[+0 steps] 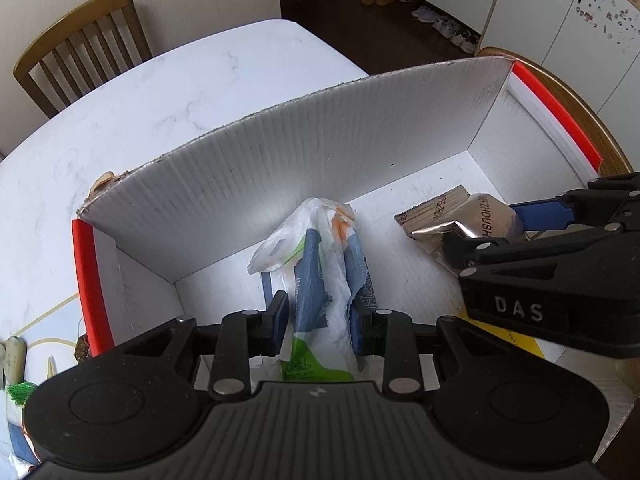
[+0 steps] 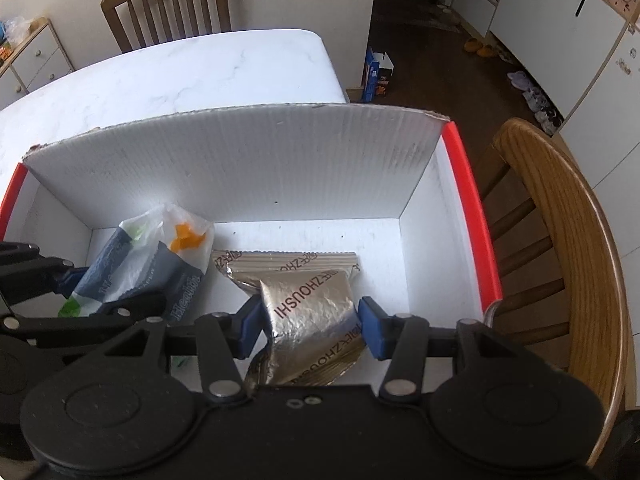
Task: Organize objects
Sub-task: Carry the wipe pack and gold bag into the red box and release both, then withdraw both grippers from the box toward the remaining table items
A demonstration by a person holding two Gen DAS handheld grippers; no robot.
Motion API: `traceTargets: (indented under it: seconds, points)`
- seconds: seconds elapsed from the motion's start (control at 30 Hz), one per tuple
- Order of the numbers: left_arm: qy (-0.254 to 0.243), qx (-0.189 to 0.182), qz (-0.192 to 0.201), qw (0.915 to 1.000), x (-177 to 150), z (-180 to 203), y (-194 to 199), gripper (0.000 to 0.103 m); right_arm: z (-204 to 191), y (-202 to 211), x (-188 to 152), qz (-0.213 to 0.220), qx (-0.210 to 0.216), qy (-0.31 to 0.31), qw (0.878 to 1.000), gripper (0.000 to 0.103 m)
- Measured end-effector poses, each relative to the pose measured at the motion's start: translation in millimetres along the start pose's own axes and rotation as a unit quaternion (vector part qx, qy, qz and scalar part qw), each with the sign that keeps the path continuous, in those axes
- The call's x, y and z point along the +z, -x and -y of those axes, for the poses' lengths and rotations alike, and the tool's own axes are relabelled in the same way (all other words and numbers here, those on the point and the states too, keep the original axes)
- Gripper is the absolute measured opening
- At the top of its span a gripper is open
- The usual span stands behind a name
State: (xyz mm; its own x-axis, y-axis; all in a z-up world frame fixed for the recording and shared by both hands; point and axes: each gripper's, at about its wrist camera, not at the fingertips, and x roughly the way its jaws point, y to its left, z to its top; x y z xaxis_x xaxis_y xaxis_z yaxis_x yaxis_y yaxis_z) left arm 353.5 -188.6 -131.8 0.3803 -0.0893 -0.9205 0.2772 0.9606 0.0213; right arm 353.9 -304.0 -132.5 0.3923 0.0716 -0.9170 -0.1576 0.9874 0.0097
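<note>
A white cardboard box (image 1: 280, 168) with red-edged end walls stands on the marble table. Inside it, my left gripper (image 1: 320, 320) is shut on a blue, white and green tissue pack (image 1: 320, 280), which hangs down toward the box floor. To its right, my right gripper (image 2: 308, 328) is shut on a crinkled silver foil packet (image 2: 312, 320) printed in dark letters. The packet's far end touches the box floor (image 2: 380, 240). The right gripper (image 1: 500, 232) also shows at the right edge of the left wrist view, and the left gripper (image 2: 108, 292) at the left of the right wrist view.
The marble table (image 1: 160, 92) stretches beyond the box. One wooden chair (image 2: 168, 4) stands at the far side, another (image 2: 560, 220) right beside the box's right end. Small items (image 1: 16, 360) lie on the table left of the box. Shoes lie on the dark floor (image 1: 440, 24).
</note>
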Motion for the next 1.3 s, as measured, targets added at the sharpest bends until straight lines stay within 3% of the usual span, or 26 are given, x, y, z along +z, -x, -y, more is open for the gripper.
traceTargets:
  seconds: [0.13,0.2,0.27,0.67,1.03,1.3]
  points:
    - [0.001,0.003,0.000,1.0000,3,0,1,0.036,6,1,2,0.000,0.014,-0.012,1.000,0.050]
    - [0.006,0.001,0.003,1.0000,4,2,2,0.058,7,2,2,0.002,0.021,-0.014,1.000,0.051]
    - [0.010,-0.007,0.012,0.9999,4,1,6,0.064,9,6,1,0.007,0.030,-0.015,0.999,0.052]
    - [0.016,-0.027,0.045,0.9985,-5,-4,38,0.064,15,48,-1,0.045,0.049,-0.010,0.998,0.061]
    - [0.015,-0.058,0.102,0.9930,-24,-18,97,0.064,12,94,-19,0.080,0.069,0.006,0.994,0.067]
    - [0.021,-0.061,0.140,0.9881,-48,-40,137,0.065,-3,129,-32,0.109,0.096,0.015,0.989,0.073]
